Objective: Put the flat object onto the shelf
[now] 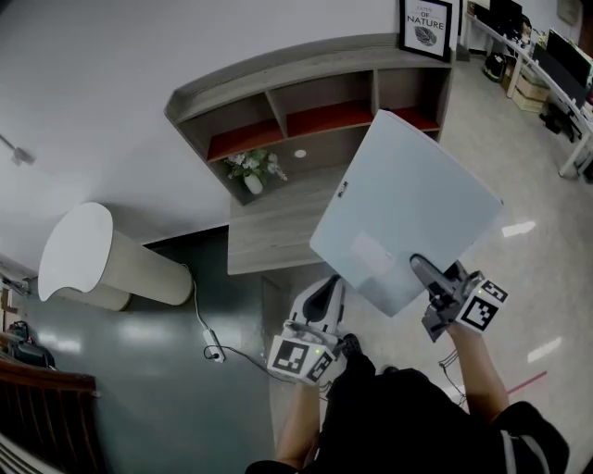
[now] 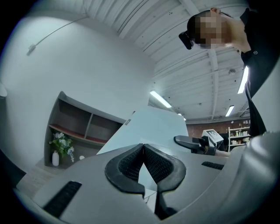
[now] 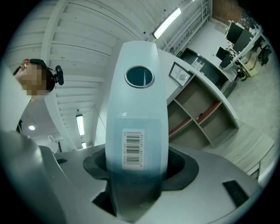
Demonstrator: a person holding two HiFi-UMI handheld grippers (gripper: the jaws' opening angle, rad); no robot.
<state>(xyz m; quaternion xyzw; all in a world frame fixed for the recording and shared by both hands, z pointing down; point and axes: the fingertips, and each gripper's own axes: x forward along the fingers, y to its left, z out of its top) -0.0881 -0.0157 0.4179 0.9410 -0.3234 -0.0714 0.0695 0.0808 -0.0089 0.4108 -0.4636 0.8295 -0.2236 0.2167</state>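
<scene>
The flat object [image 1: 408, 213], a pale blue-white panel with rounded corners, is up in the air in front of the shelf [image 1: 315, 88], tilted, with its far corner covering the right end of the unit in the head view. The right claw [image 1: 424, 270] grips its near edge: in the right gripper view the jaws stand wide apart, pressed on either side of the object's narrow side, which carries a barcode label [image 3: 132, 148] and, farther up, a round hole [image 3: 139, 76]. The left claw [image 2: 143, 146] sits at the object's lower left edge. Its pads meet at the tips, and whether it pinches anything there cannot be told. The shelf is grey wood with a top row of three bays with red floors, and a framed print [image 1: 426, 26] stands on its top at the right. Below the bays, a white vase [image 1: 253, 182] of flowers [image 1: 255, 164] stands at the back left of the tabletop [image 1: 269, 236], with a small white disc [image 1: 299, 154] just to its right. A pale rounded unit [image 1: 102, 259] stands well off to the left, a cable [image 1: 206, 329] trails on the floor, and desks with monitors [image 1: 556, 56] line the far right.
</scene>
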